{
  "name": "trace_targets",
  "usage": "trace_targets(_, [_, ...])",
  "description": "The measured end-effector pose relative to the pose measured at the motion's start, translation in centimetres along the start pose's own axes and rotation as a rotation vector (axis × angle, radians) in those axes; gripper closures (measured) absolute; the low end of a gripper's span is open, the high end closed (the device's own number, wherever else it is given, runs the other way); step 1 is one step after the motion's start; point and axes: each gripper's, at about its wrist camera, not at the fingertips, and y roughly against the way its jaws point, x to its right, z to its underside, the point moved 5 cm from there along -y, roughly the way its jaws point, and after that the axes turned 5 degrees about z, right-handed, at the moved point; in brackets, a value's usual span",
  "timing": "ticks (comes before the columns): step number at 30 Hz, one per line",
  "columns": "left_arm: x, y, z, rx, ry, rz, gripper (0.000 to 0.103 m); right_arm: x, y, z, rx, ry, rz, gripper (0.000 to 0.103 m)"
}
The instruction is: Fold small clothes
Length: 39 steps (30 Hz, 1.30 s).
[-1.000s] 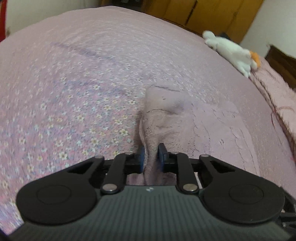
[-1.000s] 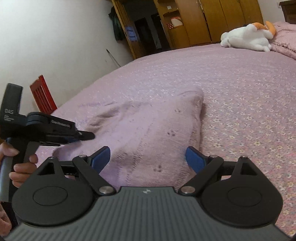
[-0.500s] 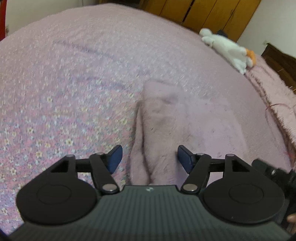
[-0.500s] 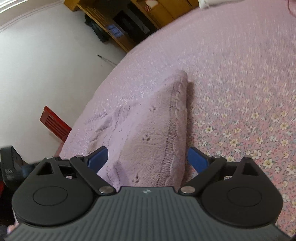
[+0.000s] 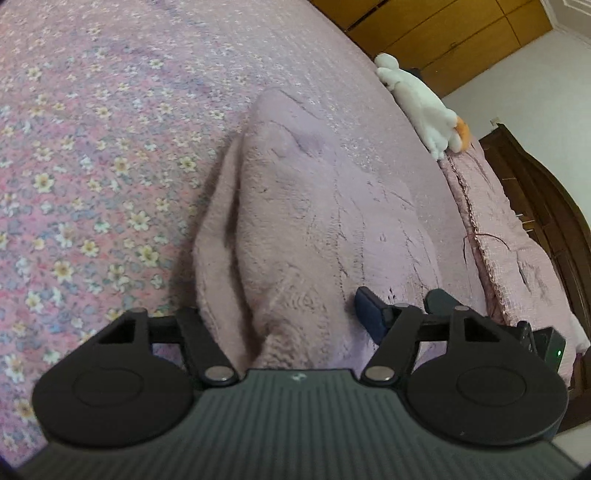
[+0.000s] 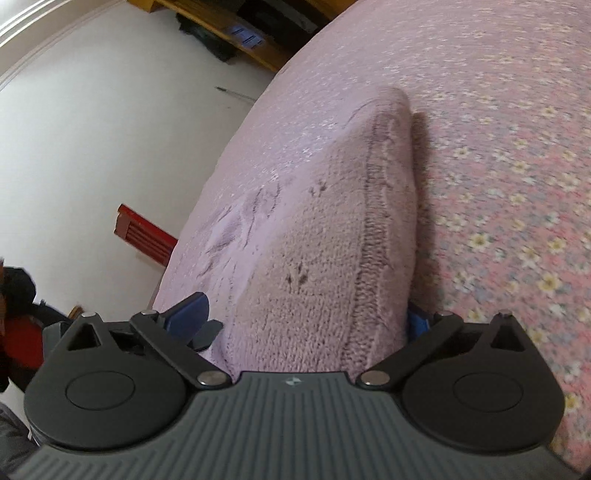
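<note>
Pink knit garment (image 5: pixel 314 206) is lying folded on the bed (image 5: pixel 92 147), on its floral pink cover, stretching from 6 o'clock up to 12 in both wrist views.

Left hand-held gripper (image 5: pixel 284 314) is sitting with jaws spread wide, straddling the near end of the garment; only the blue pad at 3 o'clock is showing, the other one is hidden behind the knit, nothing is being pinched.

Right hand-held gripper (image 6: pixel 306 317) is also gaping wide around the garment's near end (image 6: pixel 325 236), blue pads showing at 9 and 3 o'clock, the ribbed seam edge lying against the 3 o'clock pad. Whether the pads are pressing the fabric, cannot tell.

White plush toy (image 5: pixel 421 107) is lying at 2 o'clock of the left view near the bed edge, well apart from the garment. Red chair back (image 6: pixel 146 236) is showing at 9 o'clock of the right view, beside the bed against the white wall. Wooden wardrobe (image 5: pixel 443 29) is standing at 1 o'clock.
</note>
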Motion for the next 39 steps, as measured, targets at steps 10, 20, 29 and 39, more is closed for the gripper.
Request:
trace_targets(10, [3.4, 1.5, -0.6, 0.006, 0.065, 0.093, 0.061, -2.0, 4.0, -3.0, 0.006, -0.034, 0.016, 0.046])
trace_targets(20, [10.3, 2.1, 6.6, -0.064, -0.062, 0.135, 0.061, -2.4, 15.9, 0.5, 0.055, 0.035, 0.108, 0.046])
trace_targets(29, [10.1, 0.3, 14.3, -0.129, -0.225, -0.05, 0.045, 3.6, 18.2, 6.5, 0.025, 0.0, 0.276, 0.038])
trace_targets(39, [11.3, 3.1, 16.3, -0.068, -0.338, -0.149, 0.04, 4.2, 21.4, 9.3, 0.109, 0.016, 0.296, 0.024])
